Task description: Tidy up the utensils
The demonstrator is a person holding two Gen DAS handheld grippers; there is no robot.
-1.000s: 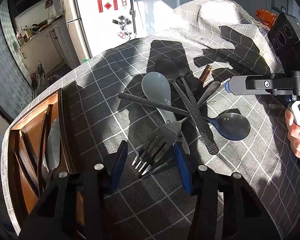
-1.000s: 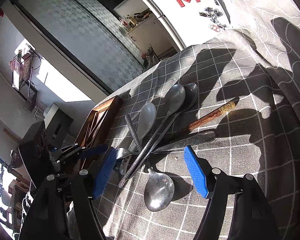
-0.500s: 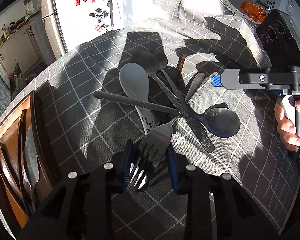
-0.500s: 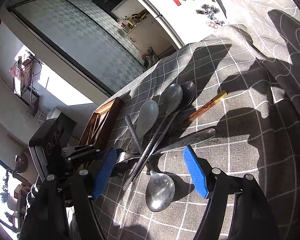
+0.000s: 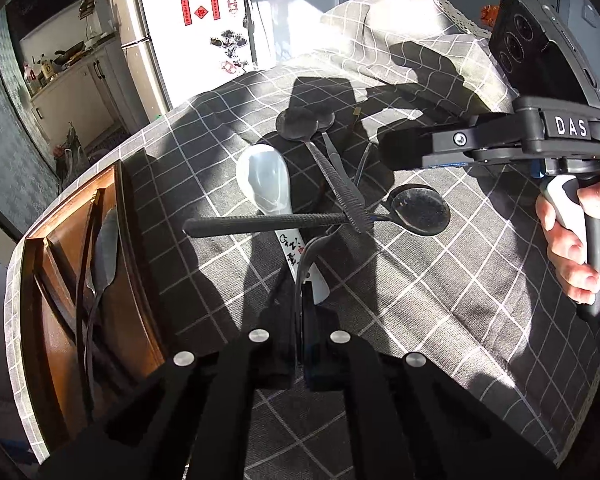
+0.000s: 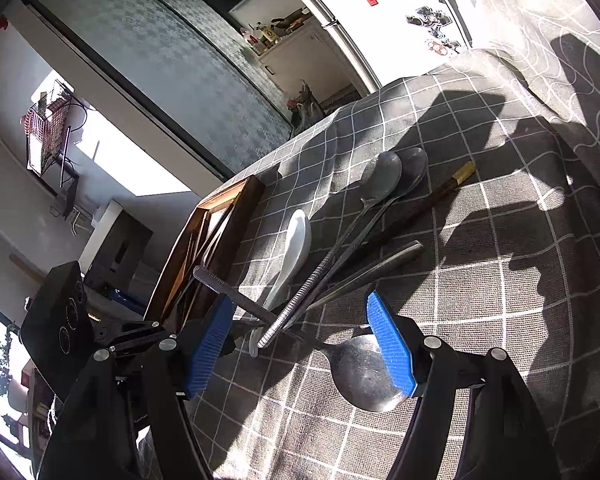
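Observation:
A pile of utensils lies on the checked tablecloth: a white ceramic spoon [image 5: 266, 184], dark textured-handle spoons [image 5: 300, 124], a round metal spoon [image 5: 420, 210] and a gold-tipped wooden chopstick [image 6: 458, 176]. My left gripper [image 5: 300, 344] is shut on the metal fork [image 5: 306, 264], held on edge, its handle still running into the pile. My right gripper [image 6: 300, 344] is open above the pile's near end, its blue pads [image 6: 390, 344] either side of the round spoon [image 6: 364, 376] and the textured handles [image 6: 236, 292].
A wooden utensil tray [image 5: 136, 264] stands at the table's left edge with a metal knife [image 5: 106, 248] in it; it also shows in the right wrist view [image 6: 224, 216]. A fridge [image 5: 196, 28] and kitchen counter stand beyond the table. The cloth is bunched at the far right.
My left gripper has closed fully on the fork and turned it on edge, lifting its head. The right gripper has moved slightly closer over the pile, still open.

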